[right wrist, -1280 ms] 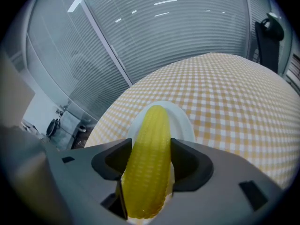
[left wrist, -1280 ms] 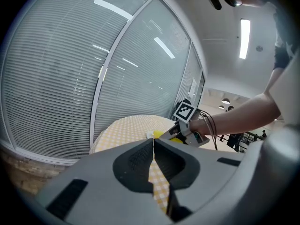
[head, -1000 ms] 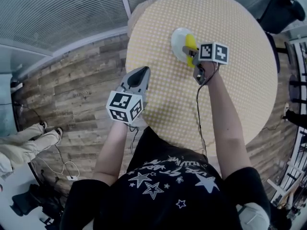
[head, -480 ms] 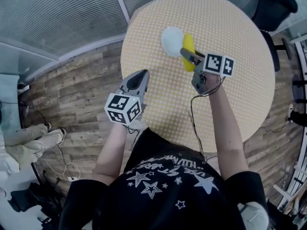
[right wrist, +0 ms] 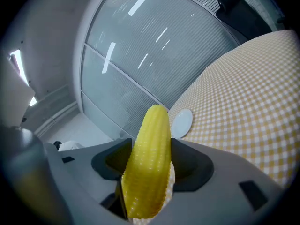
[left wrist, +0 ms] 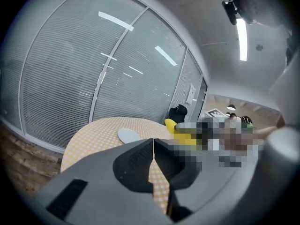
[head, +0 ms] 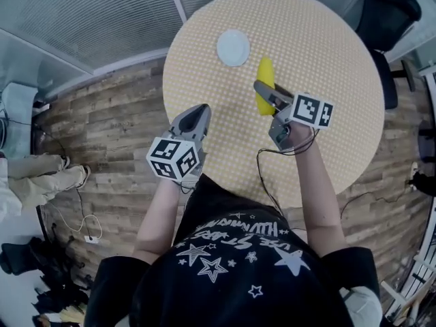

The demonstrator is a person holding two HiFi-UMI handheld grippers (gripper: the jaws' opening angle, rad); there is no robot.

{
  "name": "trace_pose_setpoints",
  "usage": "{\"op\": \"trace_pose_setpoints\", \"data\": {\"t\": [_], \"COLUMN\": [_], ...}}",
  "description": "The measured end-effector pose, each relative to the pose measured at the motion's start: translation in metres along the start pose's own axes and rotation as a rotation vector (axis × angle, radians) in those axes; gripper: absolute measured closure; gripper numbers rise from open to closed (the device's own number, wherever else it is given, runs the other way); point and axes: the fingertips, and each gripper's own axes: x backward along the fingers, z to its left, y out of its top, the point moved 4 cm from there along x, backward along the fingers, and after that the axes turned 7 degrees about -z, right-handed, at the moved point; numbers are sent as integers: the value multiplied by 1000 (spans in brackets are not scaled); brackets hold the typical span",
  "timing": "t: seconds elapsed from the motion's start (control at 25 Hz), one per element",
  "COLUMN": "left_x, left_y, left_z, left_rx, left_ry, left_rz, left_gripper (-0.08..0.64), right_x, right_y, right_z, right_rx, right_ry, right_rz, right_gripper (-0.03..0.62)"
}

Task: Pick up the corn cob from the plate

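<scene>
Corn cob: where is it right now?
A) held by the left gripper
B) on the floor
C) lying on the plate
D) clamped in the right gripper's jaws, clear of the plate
D: the right gripper view shows the corn cob pinched between the jaws of the right gripper, and the head view shows the plate bare and apart from it.

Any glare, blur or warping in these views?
Head view: sharp, the wide lens curves the floor planks. Left gripper view: dark corners, pixelated at right. Right gripper view: light streaks on the glass wall, corn cob sharp.
</scene>
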Motion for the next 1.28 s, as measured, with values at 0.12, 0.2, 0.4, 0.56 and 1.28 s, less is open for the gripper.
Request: {"op": "trace_pose_setpoints", "data": {"t": [0.12,0.2,0.4,0.56,1.28], "left_x": [12,19,36,47,85], "left_y": [-10,-15,-20,-21,-36], "left_z": [-27,-44,-76,-83,-96], "left_rx": [0,-5,-4,-12,-90], "left_ry": [28,47,59,50,-72], "left_rz": [-15,-25,-44,-49,-63], "left_gripper": [548,549,548,549,548], "right_x": [28,43,71,81,154], "right_y": [-9,-13,-20,-23,-83], "right_z": [3,5,19,35,63], "right_rx": [4,19,51,86,43], "right_ry": [42,66,113,143,40], "right_rz": [17,31,48,38,-59], "right_gripper": [324,324,324,324,324]}}
